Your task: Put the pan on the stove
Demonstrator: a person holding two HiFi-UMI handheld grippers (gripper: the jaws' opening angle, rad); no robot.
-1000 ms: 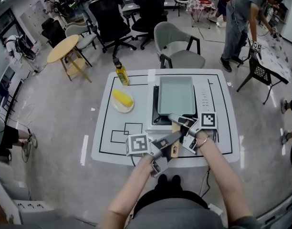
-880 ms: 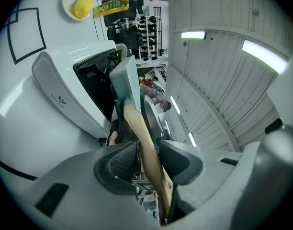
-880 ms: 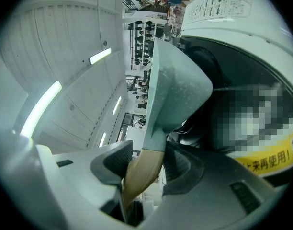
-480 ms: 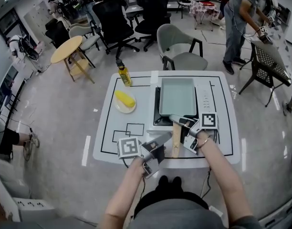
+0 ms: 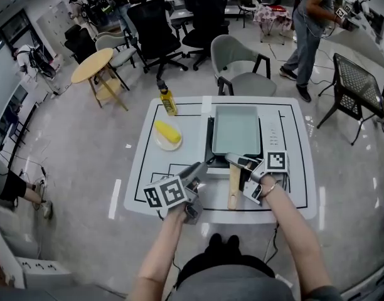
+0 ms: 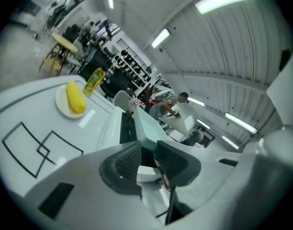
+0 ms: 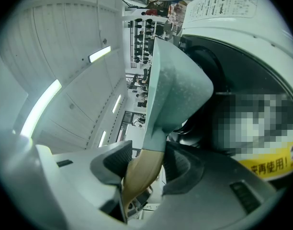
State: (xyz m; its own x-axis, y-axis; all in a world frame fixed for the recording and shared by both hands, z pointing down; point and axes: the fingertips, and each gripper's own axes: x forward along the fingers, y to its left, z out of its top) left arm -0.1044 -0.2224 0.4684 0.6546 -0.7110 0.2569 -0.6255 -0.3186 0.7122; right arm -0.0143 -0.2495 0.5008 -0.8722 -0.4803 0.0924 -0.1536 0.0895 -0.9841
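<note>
Pan (image 5: 234, 129): we find it flat on stove (image 5: 272, 130), as required | right gripper (image 5: 237, 162) clamped on handle (image 5: 233, 190), we judge to steady it | left gripper (image 5: 199, 167) clear of handle, jaws apart, just been closing a little, nothing between them.

Corn (image 5: 167, 132) on plate (image 5: 159, 142), yellow btl (image 5: 169, 101) nr it.

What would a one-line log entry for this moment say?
pan: on stove | right claw: gripping handle | left claw: empty, jaws just closed partway
</note>
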